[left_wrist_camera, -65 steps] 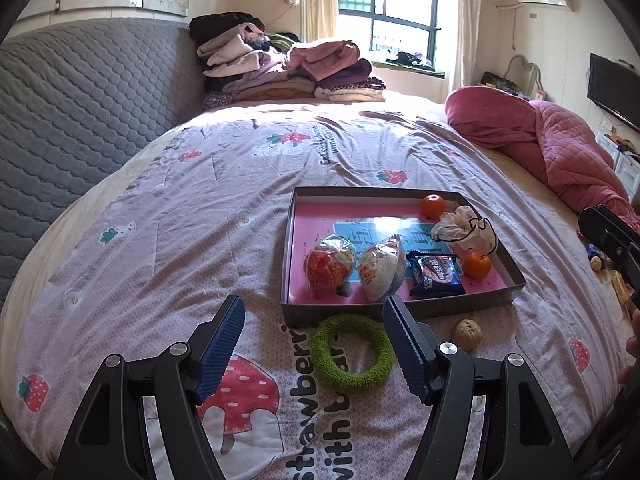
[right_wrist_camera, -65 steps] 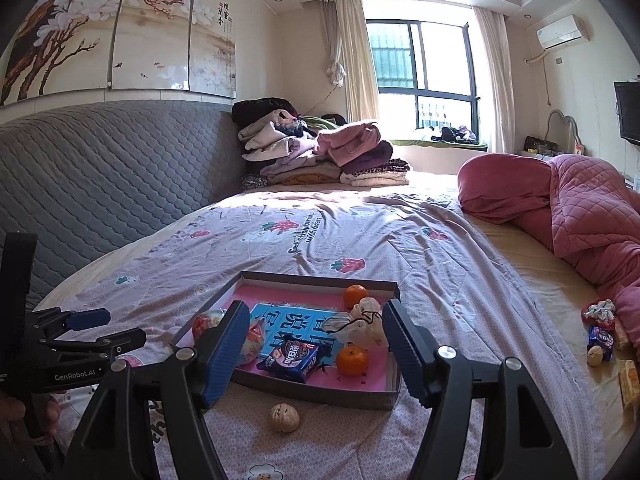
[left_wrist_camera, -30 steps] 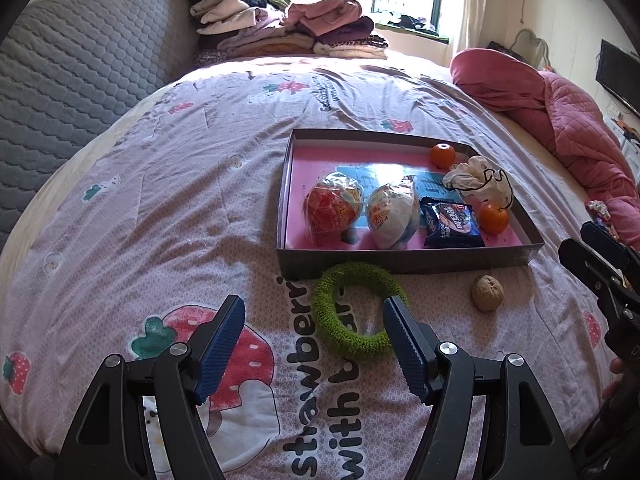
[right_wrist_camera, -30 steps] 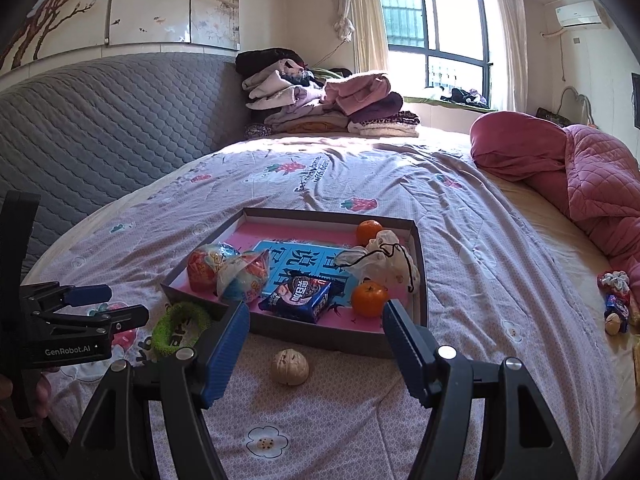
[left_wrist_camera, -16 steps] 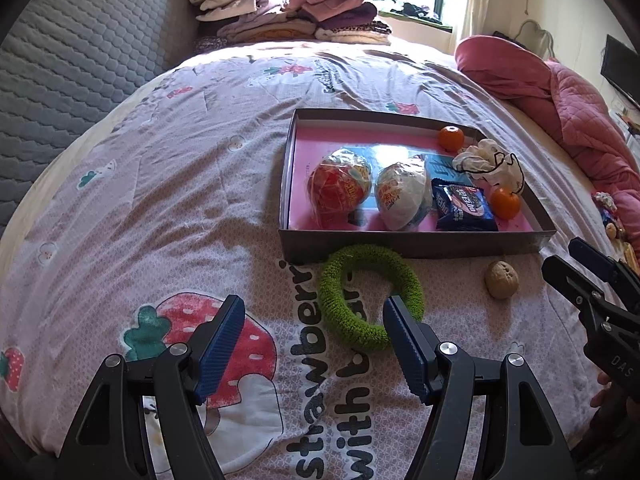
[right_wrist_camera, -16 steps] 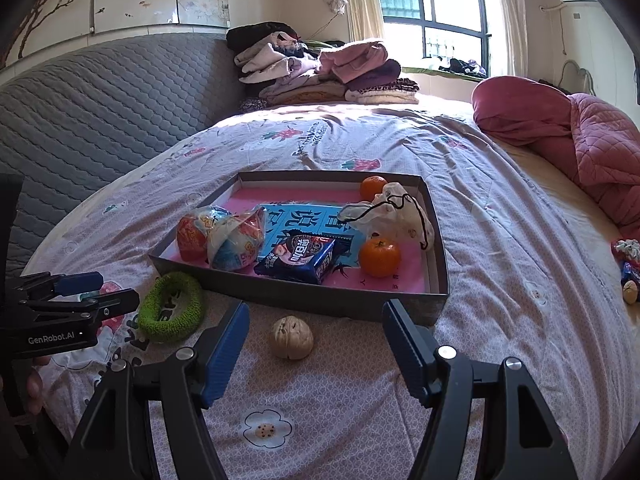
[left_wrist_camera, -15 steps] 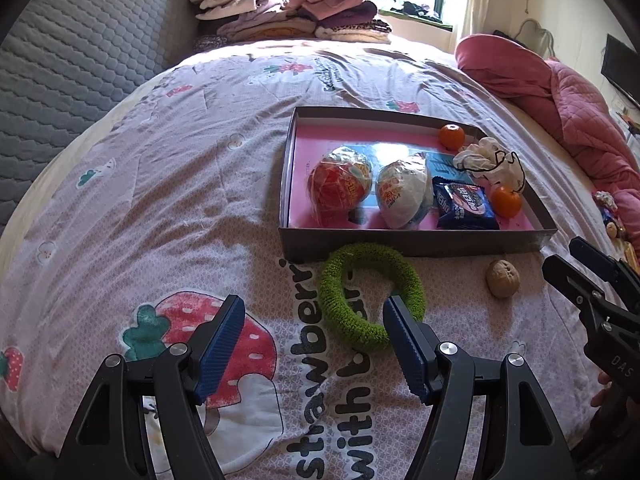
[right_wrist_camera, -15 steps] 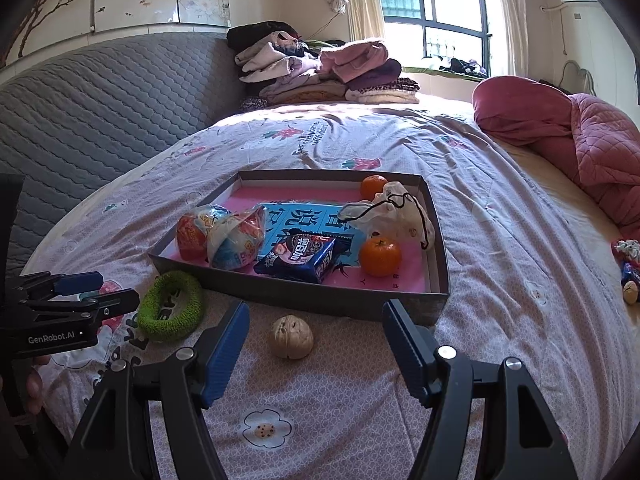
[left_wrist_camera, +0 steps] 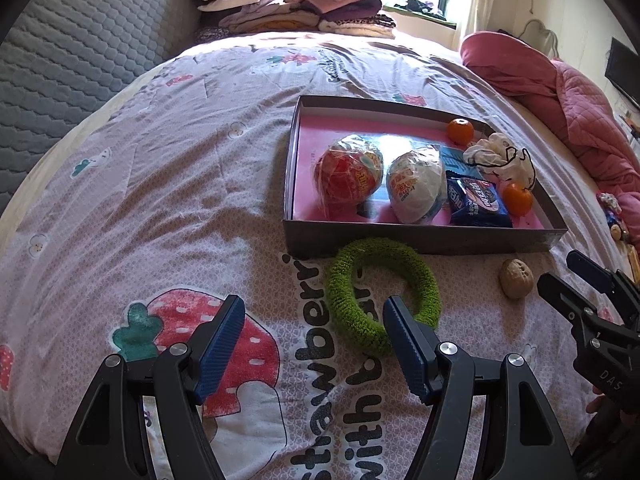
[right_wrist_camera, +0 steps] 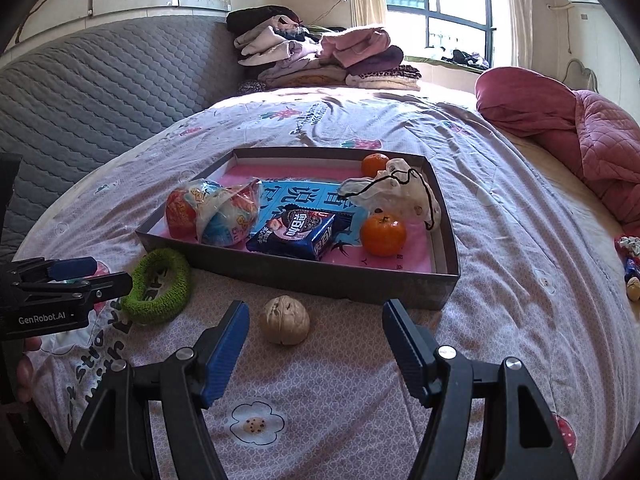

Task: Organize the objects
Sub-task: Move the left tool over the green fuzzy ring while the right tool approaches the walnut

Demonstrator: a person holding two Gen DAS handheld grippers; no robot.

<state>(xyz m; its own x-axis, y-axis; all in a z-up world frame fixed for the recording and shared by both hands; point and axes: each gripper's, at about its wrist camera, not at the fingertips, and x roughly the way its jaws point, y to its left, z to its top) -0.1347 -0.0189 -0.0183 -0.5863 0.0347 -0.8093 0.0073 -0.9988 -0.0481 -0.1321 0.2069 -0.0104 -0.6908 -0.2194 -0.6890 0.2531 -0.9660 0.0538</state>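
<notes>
Near arc of green ring (left_wrist_camera: pixel 380 288) sat hidden behind left gripper's right finger (left_wrist_camera: pixel 408 344). Small items (right_wrist_camera: pixel 632 264) at bed's far right edge were cut off, too small to identify. Blue sheet (right_wrist_camera: pixel 304 196) in tray lay mostly covered.

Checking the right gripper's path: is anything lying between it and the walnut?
No. In the right wrist view only bare bedspread lies between the open right gripper and the walnut, which sits just ahead, nearer its left finger.

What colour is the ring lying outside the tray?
Green and fuzzy, the ring shows best in the left wrist view.
</notes>
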